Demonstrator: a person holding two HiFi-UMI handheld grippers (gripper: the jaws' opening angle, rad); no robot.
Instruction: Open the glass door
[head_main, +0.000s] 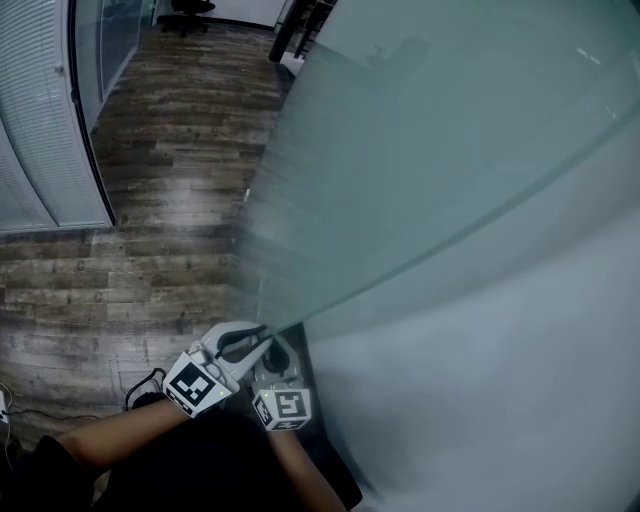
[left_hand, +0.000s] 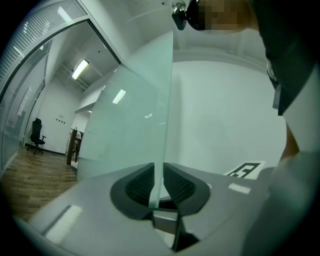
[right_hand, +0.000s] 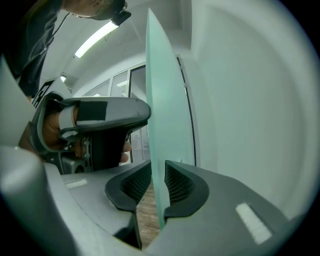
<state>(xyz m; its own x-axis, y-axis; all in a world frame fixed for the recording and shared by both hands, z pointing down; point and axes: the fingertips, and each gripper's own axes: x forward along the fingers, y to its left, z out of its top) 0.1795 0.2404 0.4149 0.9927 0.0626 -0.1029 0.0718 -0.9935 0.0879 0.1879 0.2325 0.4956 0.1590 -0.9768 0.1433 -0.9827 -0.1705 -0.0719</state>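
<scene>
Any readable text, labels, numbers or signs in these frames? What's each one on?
No readable text anywhere.
White cubes with black square markers: coded patterns only, no letters or digits.
Small dark marks on far white wall: too small to read.

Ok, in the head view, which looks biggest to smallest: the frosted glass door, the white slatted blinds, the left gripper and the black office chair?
1. frosted glass door
2. white slatted blinds
3. left gripper
4. black office chair, which only looks tiny because it is far off
</scene>
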